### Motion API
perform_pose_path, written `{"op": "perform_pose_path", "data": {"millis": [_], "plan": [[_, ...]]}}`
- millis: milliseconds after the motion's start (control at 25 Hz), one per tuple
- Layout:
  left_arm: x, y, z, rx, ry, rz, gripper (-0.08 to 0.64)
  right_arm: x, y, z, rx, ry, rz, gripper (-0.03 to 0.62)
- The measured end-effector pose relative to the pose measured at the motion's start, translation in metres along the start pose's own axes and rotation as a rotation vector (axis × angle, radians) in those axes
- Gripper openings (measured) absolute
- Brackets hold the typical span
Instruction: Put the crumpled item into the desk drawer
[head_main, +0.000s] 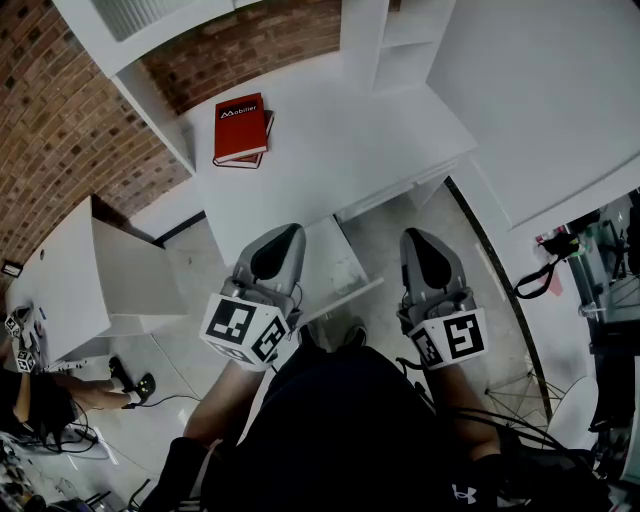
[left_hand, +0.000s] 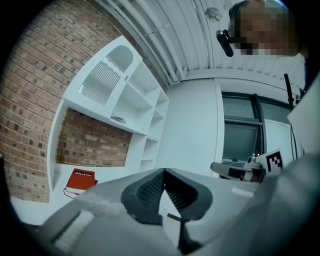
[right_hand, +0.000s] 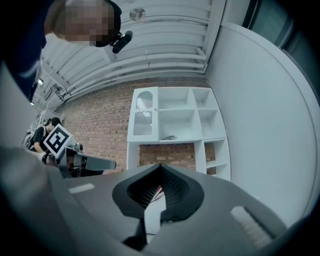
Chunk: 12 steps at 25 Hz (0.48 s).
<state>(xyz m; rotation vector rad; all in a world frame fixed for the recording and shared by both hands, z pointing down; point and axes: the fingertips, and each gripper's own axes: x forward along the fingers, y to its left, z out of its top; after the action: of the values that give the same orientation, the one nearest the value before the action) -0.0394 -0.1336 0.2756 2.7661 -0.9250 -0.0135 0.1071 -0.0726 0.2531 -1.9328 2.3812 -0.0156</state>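
Note:
I see no crumpled item for certain; a small grey thing lies on a shelf of the white wall unit. My left gripper and right gripper are held close to the person's body, side by side, pointing at the white desk. Both stand shut with nothing between the jaws, as the left gripper view and the right gripper view show. Between them, below the desk's front edge, a white drawer-like panel juts out; I cannot see inside it.
Red books lie on the desk's far left, before a brick wall. A white side table stands to the left, with a person and cables on the floor below it. A white panel fills the right.

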Motion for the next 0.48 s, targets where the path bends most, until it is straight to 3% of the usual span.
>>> {"op": "perform_pose_path", "data": {"millis": [480], "plan": [[0.003,0.012,-0.009,-0.022,0.019,0.005,0.003,0.008,-0.001,-0.010,0.003,0.025,-0.016,0.002]]}}
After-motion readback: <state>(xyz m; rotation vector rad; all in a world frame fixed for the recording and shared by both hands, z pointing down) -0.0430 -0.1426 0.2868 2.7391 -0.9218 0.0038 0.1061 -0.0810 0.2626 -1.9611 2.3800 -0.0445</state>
